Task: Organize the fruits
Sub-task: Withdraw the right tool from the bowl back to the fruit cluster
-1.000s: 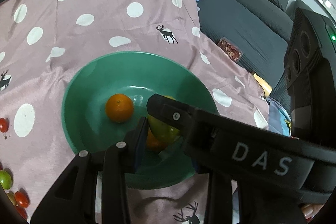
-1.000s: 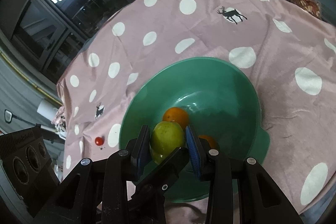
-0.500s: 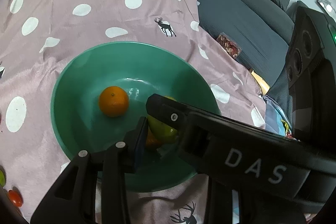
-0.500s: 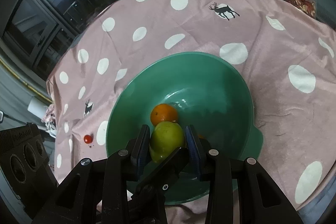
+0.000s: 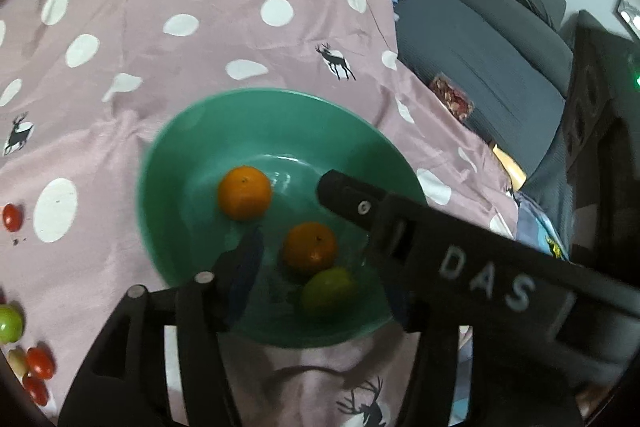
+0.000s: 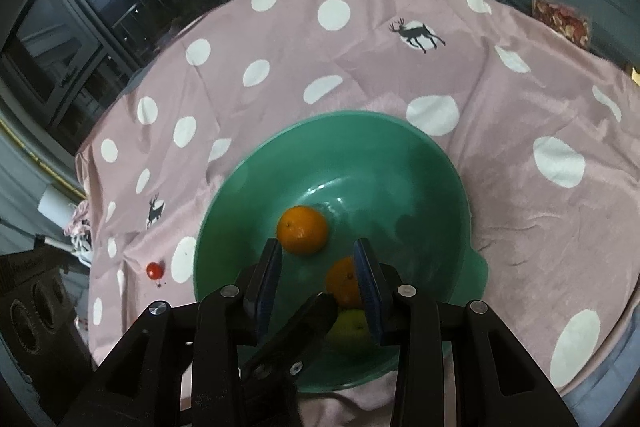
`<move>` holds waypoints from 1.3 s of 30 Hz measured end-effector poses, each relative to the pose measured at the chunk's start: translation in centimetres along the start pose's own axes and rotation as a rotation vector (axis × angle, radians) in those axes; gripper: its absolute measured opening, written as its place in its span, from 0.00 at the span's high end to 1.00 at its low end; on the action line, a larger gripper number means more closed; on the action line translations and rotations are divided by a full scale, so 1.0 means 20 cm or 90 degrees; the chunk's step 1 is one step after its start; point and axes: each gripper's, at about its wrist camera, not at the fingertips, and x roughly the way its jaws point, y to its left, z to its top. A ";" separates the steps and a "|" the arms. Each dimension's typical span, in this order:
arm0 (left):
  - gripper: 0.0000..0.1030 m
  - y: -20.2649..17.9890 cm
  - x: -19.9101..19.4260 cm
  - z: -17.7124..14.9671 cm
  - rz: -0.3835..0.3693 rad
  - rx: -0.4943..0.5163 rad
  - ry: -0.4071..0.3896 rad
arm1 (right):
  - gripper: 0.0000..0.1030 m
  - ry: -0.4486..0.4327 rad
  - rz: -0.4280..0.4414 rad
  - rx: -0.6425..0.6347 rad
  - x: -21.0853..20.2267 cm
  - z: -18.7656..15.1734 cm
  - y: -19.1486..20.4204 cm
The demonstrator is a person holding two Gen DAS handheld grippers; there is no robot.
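A green bowl [image 5: 260,93] [image 6: 340,115] sits on the pink dotted cloth. Three fruits lie in it. Two are oranges [image 5: 244,191] [image 5: 310,247] [image 6: 303,229] [image 6: 344,283]. The third is a green fruit [image 5: 328,289] [image 6: 352,331] by the near wall. My left gripper [image 5: 316,251] hangs over the bowl with its jaws opening; the near orange and the green fruit show loose in the gap. Its right finger is hidden behind the right gripper's finger [image 5: 360,205]. My right gripper [image 6: 318,267] hovers partly open above the bowl, nothing pressed between its blue pads.
Cherry tomatoes [image 5: 10,217] [image 5: 40,363] [image 6: 155,270] and a small green fruit [image 5: 8,323] lie on the cloth left of the bowl. A grey sofa [image 5: 500,67] with a snack packet [image 5: 452,99] borders the table's right. A black speaker [image 6: 32,299] stands at the left.
The left jaws have widened. The green fruit, held up between the fingers before, now lies low in the bowl beside the near orange. The right gripper's gap looks unchanged.
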 end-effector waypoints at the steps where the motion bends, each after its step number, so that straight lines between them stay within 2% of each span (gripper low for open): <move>1: 0.39 0.01 -0.02 0.00 0.000 -0.001 -0.005 | 0.62 -0.004 0.002 0.002 0.00 0.00 0.00; 4: 0.24 0.05 -0.13 -0.01 0.004 -0.003 -0.027 | 0.62 -0.027 -0.004 0.008 -0.04 0.01 0.01; 9: 0.20 0.15 -0.31 -0.03 0.043 -0.019 -0.058 | 0.60 -0.039 -0.009 -0.003 -0.05 0.01 0.05; 11: 0.18 0.22 -0.39 -0.06 0.084 -0.024 -0.074 | 0.55 -0.033 -0.007 -0.010 -0.04 0.01 0.07; 14: 0.18 0.32 -0.48 -0.10 0.147 -0.032 -0.086 | 0.55 -0.030 -0.006 -0.023 -0.03 0.00 0.11; 16: 0.18 0.42 -0.55 -0.14 0.189 -0.055 -0.088 | 0.55 -0.029 -0.007 -0.033 -0.02 -0.01 0.15; 18: 0.18 0.52 -0.60 -0.17 0.209 -0.090 -0.090 | 0.55 -0.029 -0.009 -0.047 -0.01 -0.02 0.19; 25: 0.18 0.81 -0.71 -0.30 0.233 -0.206 -0.097 | 0.54 -0.021 -0.065 -0.115 0.06 -0.07 0.33; 29: 0.18 0.89 -0.73 -0.33 0.208 -0.249 -0.097 | 0.54 -0.016 -0.066 -0.155 0.10 -0.10 0.39; 34: 0.18 0.96 -0.73 -0.36 0.248 -0.265 -0.090 | 0.54 -0.027 -0.082 -0.179 0.12 -0.13 0.44; 39: 0.18 1.03 -0.74 -0.38 0.260 -0.280 -0.090 | 0.54 -0.039 -0.054 -0.206 0.14 -0.16 0.53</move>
